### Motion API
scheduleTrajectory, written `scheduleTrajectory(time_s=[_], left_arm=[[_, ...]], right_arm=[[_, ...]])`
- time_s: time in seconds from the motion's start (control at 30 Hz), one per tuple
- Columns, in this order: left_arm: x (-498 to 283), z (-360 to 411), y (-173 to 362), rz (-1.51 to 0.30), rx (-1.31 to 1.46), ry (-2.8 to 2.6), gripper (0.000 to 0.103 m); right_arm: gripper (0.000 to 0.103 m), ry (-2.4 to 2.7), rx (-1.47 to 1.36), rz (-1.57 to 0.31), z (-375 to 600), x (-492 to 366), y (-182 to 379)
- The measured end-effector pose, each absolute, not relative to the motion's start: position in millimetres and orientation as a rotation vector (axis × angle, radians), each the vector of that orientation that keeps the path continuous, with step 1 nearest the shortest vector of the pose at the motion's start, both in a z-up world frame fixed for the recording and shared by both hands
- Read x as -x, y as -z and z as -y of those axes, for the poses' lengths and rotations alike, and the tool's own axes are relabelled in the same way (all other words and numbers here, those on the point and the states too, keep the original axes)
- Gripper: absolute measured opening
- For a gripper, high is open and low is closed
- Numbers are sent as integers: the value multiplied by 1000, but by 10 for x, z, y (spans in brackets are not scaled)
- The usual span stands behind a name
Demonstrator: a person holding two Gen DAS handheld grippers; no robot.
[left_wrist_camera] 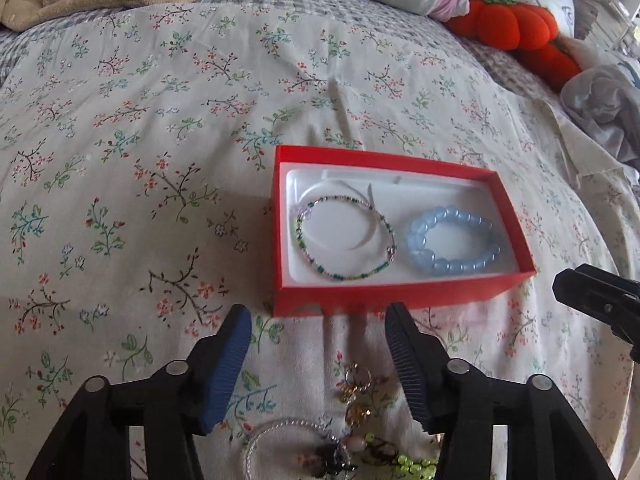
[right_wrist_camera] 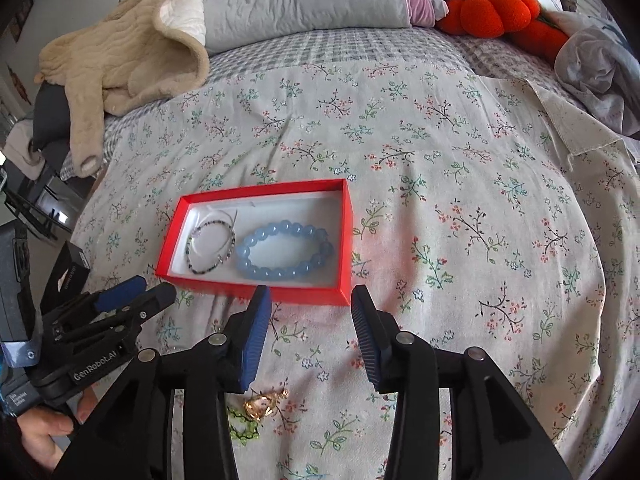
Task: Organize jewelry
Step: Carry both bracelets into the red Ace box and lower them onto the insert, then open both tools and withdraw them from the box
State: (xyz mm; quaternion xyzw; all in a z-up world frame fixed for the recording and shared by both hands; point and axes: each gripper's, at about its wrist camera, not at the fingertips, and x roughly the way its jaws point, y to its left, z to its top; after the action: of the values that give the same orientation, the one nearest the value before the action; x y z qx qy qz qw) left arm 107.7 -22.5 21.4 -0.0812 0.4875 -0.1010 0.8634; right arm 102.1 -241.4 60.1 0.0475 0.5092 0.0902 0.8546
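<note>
**Loose jewelry sits under my left fingers, box just ahead**

I have both grippers over the bed, fingers spread wide and holding nothing. The red box (left_wrist_camera: 400, 296) lies on the floral bedspread (left_wrist_camera: 120, 160), and inside it a thin seed-bead bracelet (left_wrist_camera: 346, 238) rests beside a chunky blue bead bracelet (left_wrist_camera: 454, 242), the two nearly touching. The loose pile of jewelry (left_wrist_camera: 344, 432) still to be sorted lies on my side of the red box, directly between and below the left gripper (left_wrist_camera: 318, 316) fingers. From the right gripper (right_wrist_camera: 310, 300), only a gold piece (right_wrist_camera: 266, 402) and green beads (right_wrist_camera: 242, 426) show, off toward its left finger. I judge the left hand nearer, so it should drop straight down.
</note>
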Motion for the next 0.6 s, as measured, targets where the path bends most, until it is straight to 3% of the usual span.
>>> scheduleTrajectory(time_s=[0.1,0.27,0.6], left_arm=[[-959,112,-140,-1035,163,175,74],[-757,-54,7,-1046,156,147,79],[-422,-69,310,-1108,18,186,80]], right_arm=[[55,-194,-77,-1084,2414,-875,-511],[56,-216,-41,-1116,2379,-661,-336],[57,-251,28,-1157,2260,-302,-39]])
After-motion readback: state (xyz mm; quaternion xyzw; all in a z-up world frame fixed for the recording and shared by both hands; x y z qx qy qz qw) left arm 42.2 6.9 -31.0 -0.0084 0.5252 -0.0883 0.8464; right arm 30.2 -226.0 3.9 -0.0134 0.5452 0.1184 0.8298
